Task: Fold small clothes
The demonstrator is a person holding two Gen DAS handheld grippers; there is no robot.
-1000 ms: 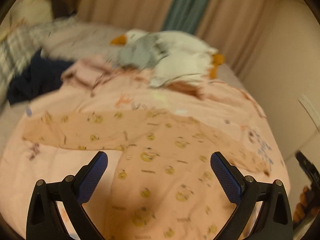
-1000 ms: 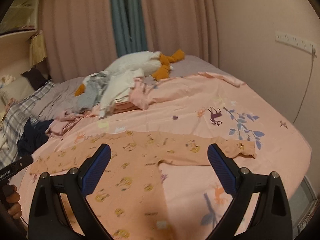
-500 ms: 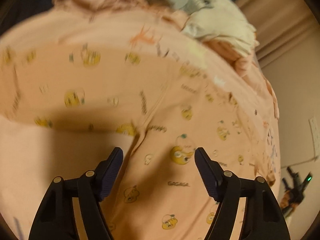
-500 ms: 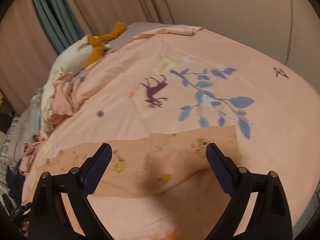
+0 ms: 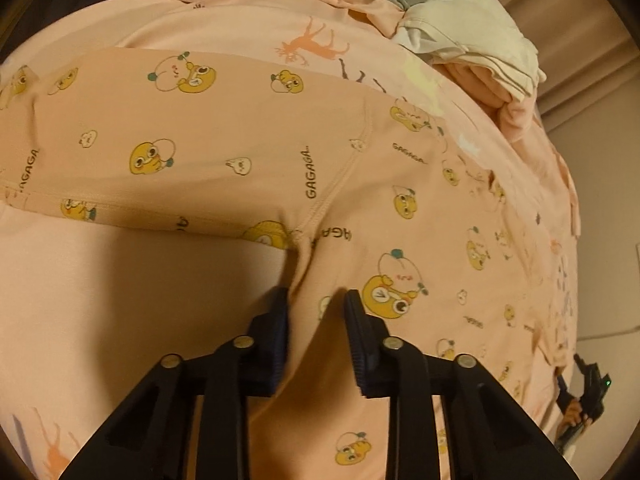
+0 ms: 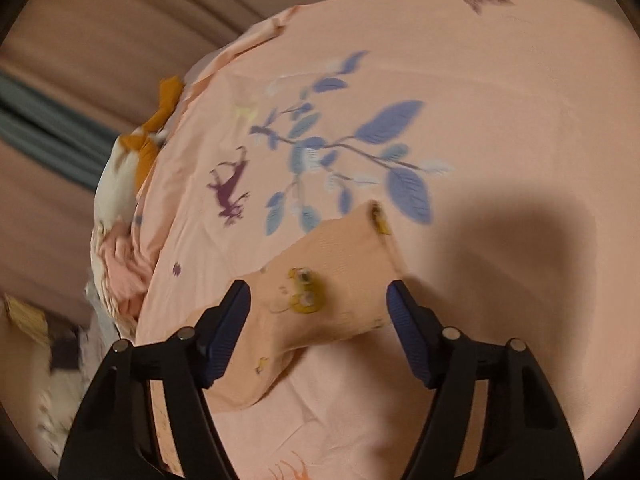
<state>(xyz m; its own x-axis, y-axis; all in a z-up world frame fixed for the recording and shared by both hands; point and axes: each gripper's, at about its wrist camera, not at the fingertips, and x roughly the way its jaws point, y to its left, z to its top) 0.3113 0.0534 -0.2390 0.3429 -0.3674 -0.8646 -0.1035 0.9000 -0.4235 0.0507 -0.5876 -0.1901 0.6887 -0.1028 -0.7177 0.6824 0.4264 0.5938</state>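
Observation:
A peach baby shirt (image 5: 248, 148) with yellow cartoon prints lies flat on the pink bedsheet (image 5: 120, 280). My left gripper (image 5: 314, 300) is low at the shirt's underarm, where the sleeve meets the body, its jaws narrowed around a pinch of the fabric edge. In the right wrist view the shirt's other sleeve end (image 6: 332, 280) lies between the fingers of my right gripper (image 6: 318, 304), which is open just above it. The right gripper also shows small at the left wrist view's right edge (image 5: 584, 396).
A pile of clothes (image 5: 460, 28) and a white plush duck (image 6: 120, 176) lie at the far side of the bed. The sheet has a blue leaf print (image 6: 360, 152). Curtains (image 6: 60, 128) hang behind the bed.
Both grippers dropped low onto the shirt. The left one moved to the underarm and narrowed its jaws on the fabric. The right one moved over the sleeve end and stayed open.

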